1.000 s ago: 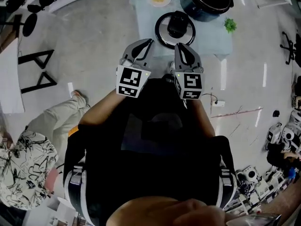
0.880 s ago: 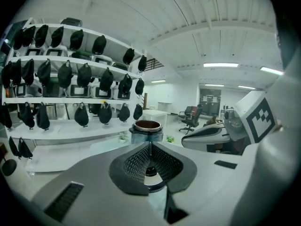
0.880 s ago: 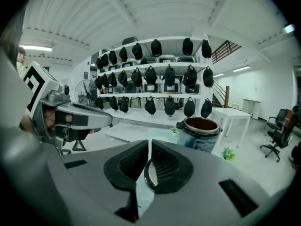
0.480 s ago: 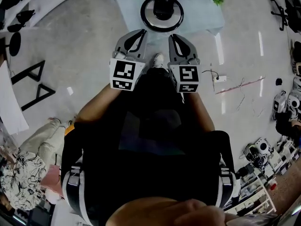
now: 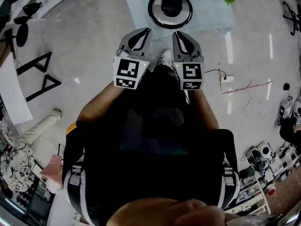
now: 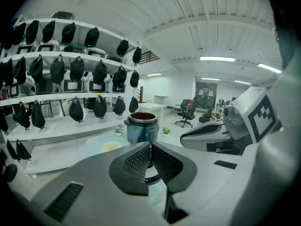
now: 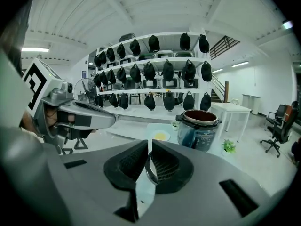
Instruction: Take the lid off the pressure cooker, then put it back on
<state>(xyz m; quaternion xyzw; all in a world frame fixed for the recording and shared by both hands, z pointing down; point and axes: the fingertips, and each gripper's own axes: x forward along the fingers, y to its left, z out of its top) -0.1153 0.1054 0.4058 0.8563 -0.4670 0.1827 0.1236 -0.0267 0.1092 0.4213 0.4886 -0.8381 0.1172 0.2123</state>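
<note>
The round silver lid [image 5: 170,8] with its black knob lies flat on the pale blue table [image 5: 136,11], apart from the cooker. The dark blue pressure cooker pot [image 6: 141,127] stands uncovered farther back on that table and shows in the right gripper view too, pot [image 7: 197,130]. Both grippers hover side by side short of the table's near edge, pointing at the lid. My left gripper [image 5: 146,31] is shut with nothing between its pads [image 6: 141,161]. My right gripper [image 5: 178,34] is shut and empty too. Past the right gripper's closed tips [image 7: 150,147], only the lid's rim [image 7: 147,169] shows.
A plate of yellow food [image 7: 161,136] and a small green plant [image 7: 229,146] sit on the table beside the pot. Shelves of black headsets [image 7: 155,74] line the far wall. A white power strip and cable [image 5: 225,78] lie on the floor at right; another person's leg [image 5: 40,126] is at left.
Both grippers have drawn back from the lid's near edge and sunk a little. The lid has stayed on the table. The person at left has moved farther off.
</note>
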